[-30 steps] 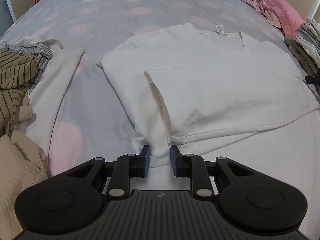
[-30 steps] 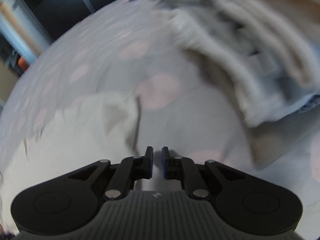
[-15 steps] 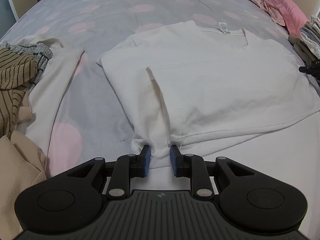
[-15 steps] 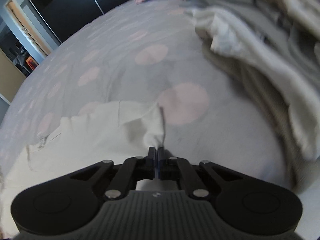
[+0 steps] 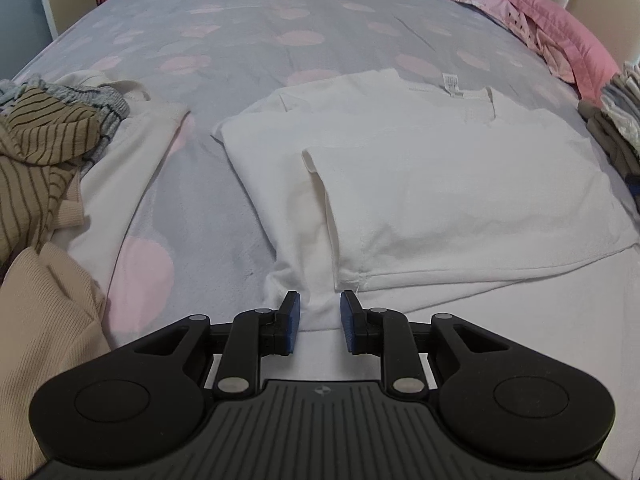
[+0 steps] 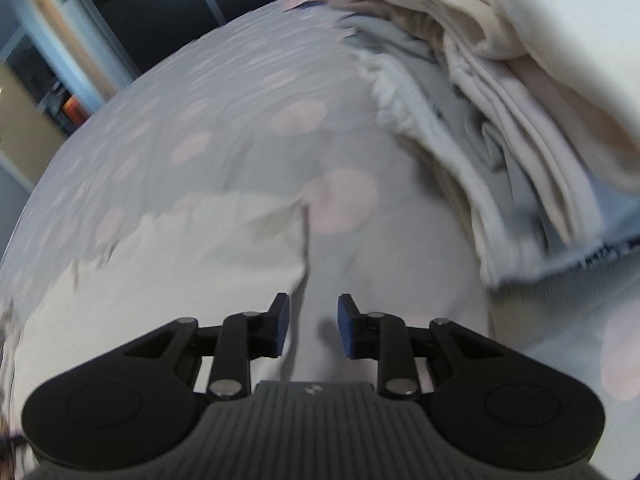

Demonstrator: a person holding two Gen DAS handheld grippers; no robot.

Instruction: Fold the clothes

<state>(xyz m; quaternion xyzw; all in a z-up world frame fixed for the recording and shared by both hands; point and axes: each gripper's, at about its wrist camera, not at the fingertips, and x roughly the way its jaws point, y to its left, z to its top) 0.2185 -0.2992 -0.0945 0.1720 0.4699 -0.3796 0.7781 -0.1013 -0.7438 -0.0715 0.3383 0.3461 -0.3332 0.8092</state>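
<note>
A white T-shirt (image 5: 440, 184) lies flat on the grey, pink-dotted bedspread (image 5: 240, 40), one side folded over onto its body and the neck label at the far end. My left gripper (image 5: 319, 318) sits low at the shirt's near hem corner. Its blue pads stand apart with white cloth lying in the gap, and I see no pinch. In the right wrist view the shirt's edge (image 6: 180, 260) lies flat beside the left finger. The jaws of my right gripper (image 6: 310, 324) are opening, and only bedspread (image 6: 240, 120) shows between them.
A stack of folded clothes (image 6: 500, 140) rises close on the right of the right gripper, seen also as the stack (image 5: 616, 120). Pink bedding (image 5: 560, 28) lies far right. A striped garment (image 5: 40, 148), a beige ribbed one (image 5: 40, 320) and a white one (image 5: 120, 184) lie left.
The right gripper shut on the shirt's raised corner half a second ago; now its jaws stand apart and the corner lies flat. The left gripper has kept still.
</note>
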